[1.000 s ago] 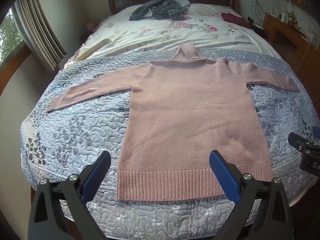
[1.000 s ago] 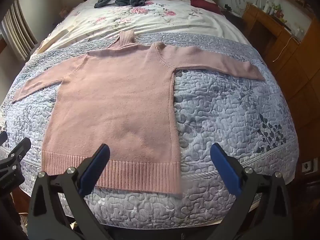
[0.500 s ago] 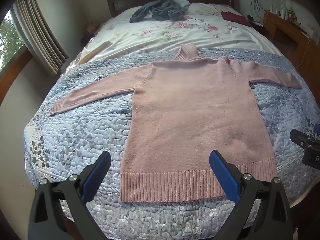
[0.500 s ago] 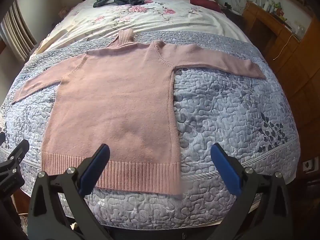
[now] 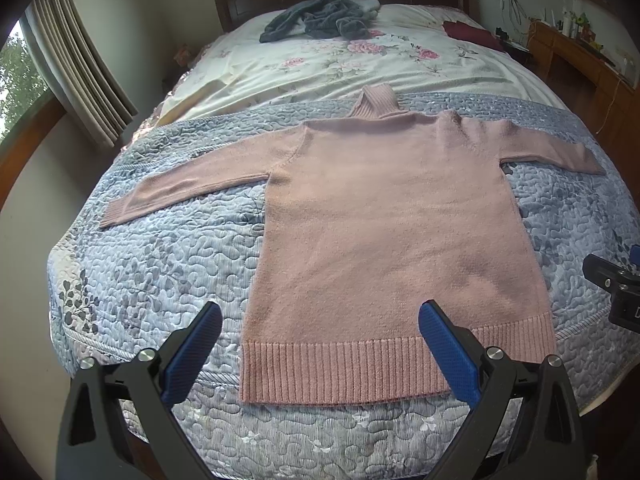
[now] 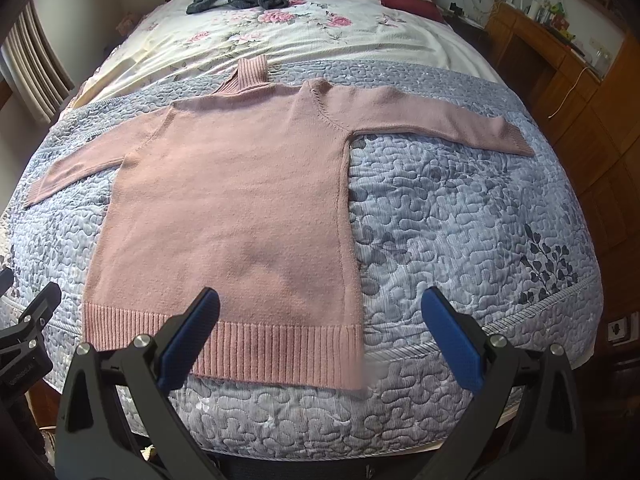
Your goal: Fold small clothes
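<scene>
On the blue quilted bedspread (image 5: 160, 264), pink sweater (image 5: 384, 224) lies flat, sleeves spread toward 9 and 3 o'clock, collar at 12, ribbed hem at 6. Left gripper (image 5: 320, 344) hangs above the hem, jaws wide, empty. Right gripper (image 6: 320, 332) likewise, over the hem's right corner.

Left gripper (image 5: 320, 344): drifts slightly right and back, so the pink sweater (image 5: 396, 236) and its left sleeve (image 5: 192, 184) sit further right in view; right gripper (image 6: 320, 336): view nearly unchanged.
</scene>
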The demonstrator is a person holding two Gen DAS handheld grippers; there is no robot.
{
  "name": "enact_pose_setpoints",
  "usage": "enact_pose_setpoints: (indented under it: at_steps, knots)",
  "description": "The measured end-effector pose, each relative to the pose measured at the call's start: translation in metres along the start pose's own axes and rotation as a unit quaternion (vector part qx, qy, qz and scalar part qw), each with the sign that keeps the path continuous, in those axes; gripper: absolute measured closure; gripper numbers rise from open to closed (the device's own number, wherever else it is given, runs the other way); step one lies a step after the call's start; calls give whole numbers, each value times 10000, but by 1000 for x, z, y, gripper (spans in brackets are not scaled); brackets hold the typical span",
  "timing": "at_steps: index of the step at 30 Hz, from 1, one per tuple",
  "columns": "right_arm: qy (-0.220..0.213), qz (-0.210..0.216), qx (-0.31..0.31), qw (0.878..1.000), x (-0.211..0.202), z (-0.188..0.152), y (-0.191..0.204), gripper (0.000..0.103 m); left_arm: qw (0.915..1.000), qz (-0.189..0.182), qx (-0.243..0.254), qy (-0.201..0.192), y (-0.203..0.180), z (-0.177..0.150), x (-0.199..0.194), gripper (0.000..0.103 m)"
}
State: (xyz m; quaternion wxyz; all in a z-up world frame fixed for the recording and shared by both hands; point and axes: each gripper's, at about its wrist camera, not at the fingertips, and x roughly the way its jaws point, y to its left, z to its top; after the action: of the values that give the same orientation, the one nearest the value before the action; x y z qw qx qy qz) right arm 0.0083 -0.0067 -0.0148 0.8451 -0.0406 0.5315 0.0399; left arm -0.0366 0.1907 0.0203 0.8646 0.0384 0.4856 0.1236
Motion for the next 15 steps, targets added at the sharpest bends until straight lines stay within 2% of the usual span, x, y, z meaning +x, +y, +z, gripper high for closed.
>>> enact_pose_setpoints:
  at_steps: [15]
  knots:
    - [27,17,4,10000,5,-2,1,3,10000,-20,-46,39,2,-2,4,4]
